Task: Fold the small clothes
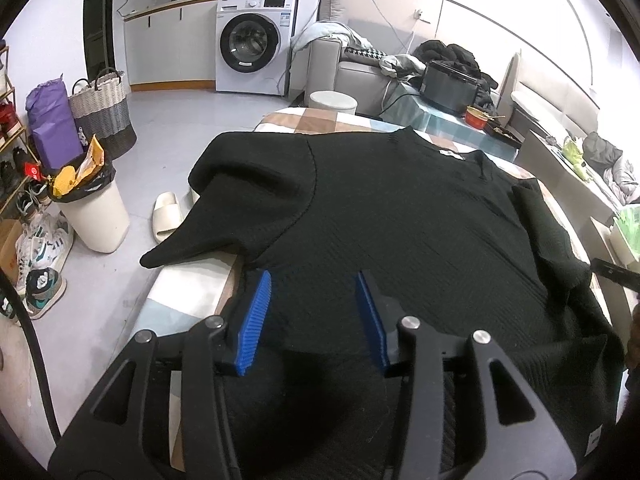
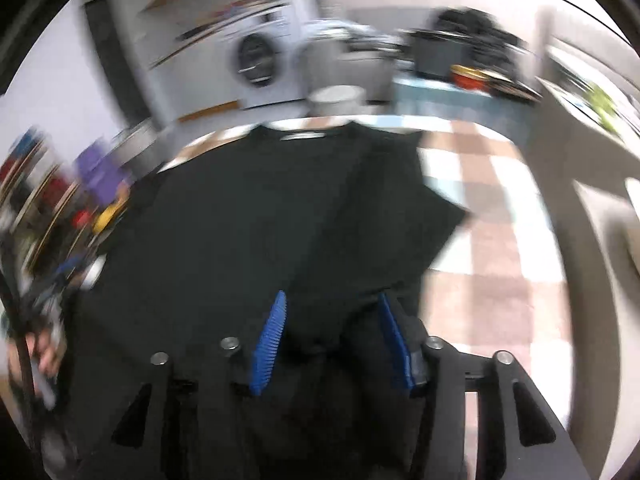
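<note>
Both claws gape over black sweater (image 1: 400, 208); slipper (image 1: 168, 216), bin (image 1: 96, 220) beside table.

Your L wrist cam sits close over the black ribbed knit sweater (image 1: 400, 208), angled down; R cam likewise, blurred. Both share sweater, checked tablecloth (image 2: 492, 200), white front-loading washing machine (image 1: 256, 44).

Black linkages, ribbed blue pads (image 1: 256, 316)

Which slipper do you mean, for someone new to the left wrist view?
Start at the white washing machine against the back wall and come down the pale floor toward the table edge. The cream slipper lies there beside the black sweater's hanging sleeve, right of the bin; the other footwear there is laced sneakers.
</note>
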The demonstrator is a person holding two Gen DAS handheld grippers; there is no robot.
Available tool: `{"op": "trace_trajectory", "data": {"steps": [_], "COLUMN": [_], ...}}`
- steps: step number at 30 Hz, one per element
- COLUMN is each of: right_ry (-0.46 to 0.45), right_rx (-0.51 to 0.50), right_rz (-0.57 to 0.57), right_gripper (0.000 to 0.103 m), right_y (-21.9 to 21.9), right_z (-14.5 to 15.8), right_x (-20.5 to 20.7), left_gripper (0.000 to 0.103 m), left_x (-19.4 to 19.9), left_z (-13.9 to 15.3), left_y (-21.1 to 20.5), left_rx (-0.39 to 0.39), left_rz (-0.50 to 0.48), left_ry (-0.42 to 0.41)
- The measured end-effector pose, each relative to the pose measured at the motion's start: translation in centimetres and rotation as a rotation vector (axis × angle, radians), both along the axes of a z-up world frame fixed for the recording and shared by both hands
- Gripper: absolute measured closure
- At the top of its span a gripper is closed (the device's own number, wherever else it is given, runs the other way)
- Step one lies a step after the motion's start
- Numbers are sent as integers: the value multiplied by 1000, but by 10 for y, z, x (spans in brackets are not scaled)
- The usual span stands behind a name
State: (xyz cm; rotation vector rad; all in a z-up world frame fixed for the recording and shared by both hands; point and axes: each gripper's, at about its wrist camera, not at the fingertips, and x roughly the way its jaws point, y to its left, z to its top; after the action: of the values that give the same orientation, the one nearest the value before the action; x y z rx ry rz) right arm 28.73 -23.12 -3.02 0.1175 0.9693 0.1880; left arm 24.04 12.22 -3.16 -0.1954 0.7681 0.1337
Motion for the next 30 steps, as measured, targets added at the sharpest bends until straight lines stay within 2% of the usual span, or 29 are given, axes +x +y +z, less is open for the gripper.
{"op": "trace_trajectory", "data": {"steps": [4, 8, 11, 12, 13, 14, 15, 17, 19, 21, 22, 23, 24, 25, 26, 28, 30], "right_ry": [53, 86, 100, 96, 93, 86, 58, -30, -97, -109, -121, -163, -213, -247, -239, -155, -37], "right_rx": [107, 158, 154, 146, 148, 147, 153, 167, 228, 363, 405, 417, 377, 291, 159, 23, -28], "right_rz": [-149, -189, -235, -245, -251, -260, -256, -199, -73, 132, 202, 223, 208, 175, 113, 28, -27], "right_gripper": [50, 50, 51, 57, 76, 89, 94, 95, 95, 83, 61, 45, 45, 45, 45, 46, 54], "right_y": [-27, -33, -33, -33, -33, -34, -33, -18, 4, 29, 37, 39, 39, 38, 35, 27, 15], "right_z": [-13, -29, -35, -35, -36, -37, -30, -10, 17, 42, 50, 58, 63, 65, 61, 44, 17], "right_x": [29, 54, 66, 70, 74, 79, 79, 82, 85, 83, 78, 71, 64, 59, 61, 72, 83], "left_gripper": [62, 62, 62, 62, 62, 62, 62, 62, 62, 62, 62, 62, 62, 62, 62, 62, 62], "left_x": [2, 2, 5, 5, 5, 7, 7, 9, 11, 13, 13, 13, 13, 14, 13, 13, 14], "left_z": [-1, -2, -3, -3, -3, -4, -4, -4, -5, -6, -6, -6, -6, -6, -6, -7, -7], "left_y": [-3, -4, -3, -3, -2, -2, -1, -2, -3, -5, -6, -7, -7, -6, -5, -3, -3], "left_rx": [0, 1, 3, 1, 0, -1, -2, 0, 5, 6, 5, 5, 6, 7, 4, -2, -1], "left_rz": [-9, -10, -6, -4, 0, 2, 2, -2, -6, -11, -13, -15, -16, -14, -10, -9, -11], "left_ry": [2, 10, 13, 14, 15, 16, 17, 19, 23, 27, 27, 26, 25, 24, 22, 21, 23]}}
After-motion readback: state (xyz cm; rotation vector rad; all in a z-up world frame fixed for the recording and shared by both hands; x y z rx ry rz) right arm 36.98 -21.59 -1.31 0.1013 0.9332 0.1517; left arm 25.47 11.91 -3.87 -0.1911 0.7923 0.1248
